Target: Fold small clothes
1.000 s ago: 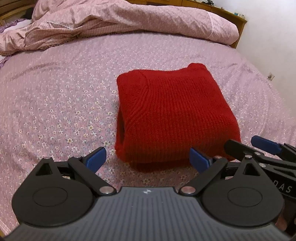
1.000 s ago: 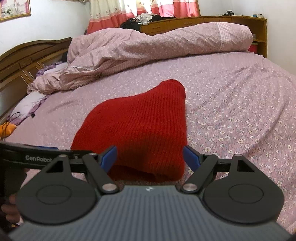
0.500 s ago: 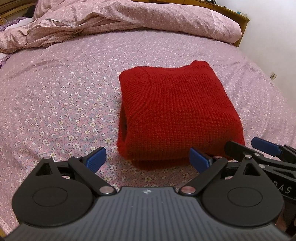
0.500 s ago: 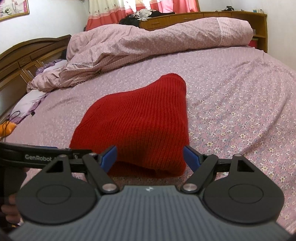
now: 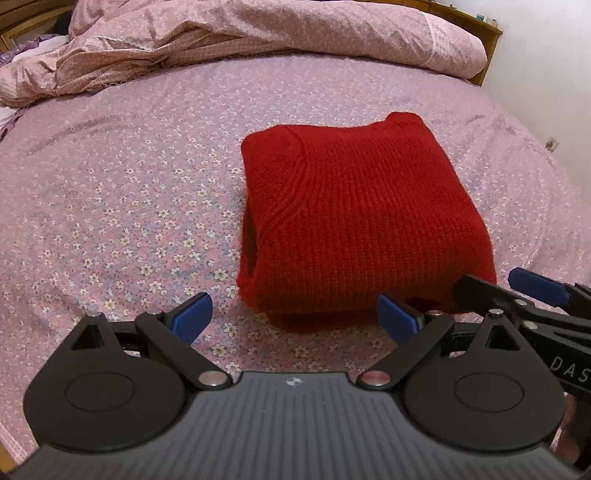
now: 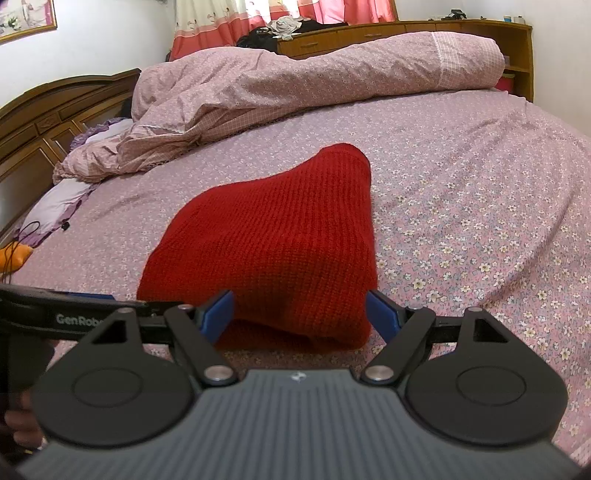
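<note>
A red knitted sweater (image 5: 354, 221), folded into a thick block, lies on the flowered pink bedsheet (image 5: 129, 206). My left gripper (image 5: 294, 318) stands open just short of the sweater's near left corner, its blue pads touching nothing. The right gripper (image 5: 506, 288) shows at that view's right edge, beside the sweater's near right corner. In the right wrist view the sweater (image 6: 273, 251) stretches away from me. My right gripper (image 6: 300, 314) is open there, its blue pads flanking the sweater's near end without pressing it. The left gripper's finger (image 6: 74, 314) crosses the lower left.
A crumpled pink duvet (image 6: 295, 74) is heaped along the far side of the bed. A wooden headboard (image 6: 44, 122), a purple pillow (image 6: 55, 206) and an orange thing with a cable (image 6: 14, 254) sit at the left. A wooden shelf unit (image 6: 406, 33) stands behind.
</note>
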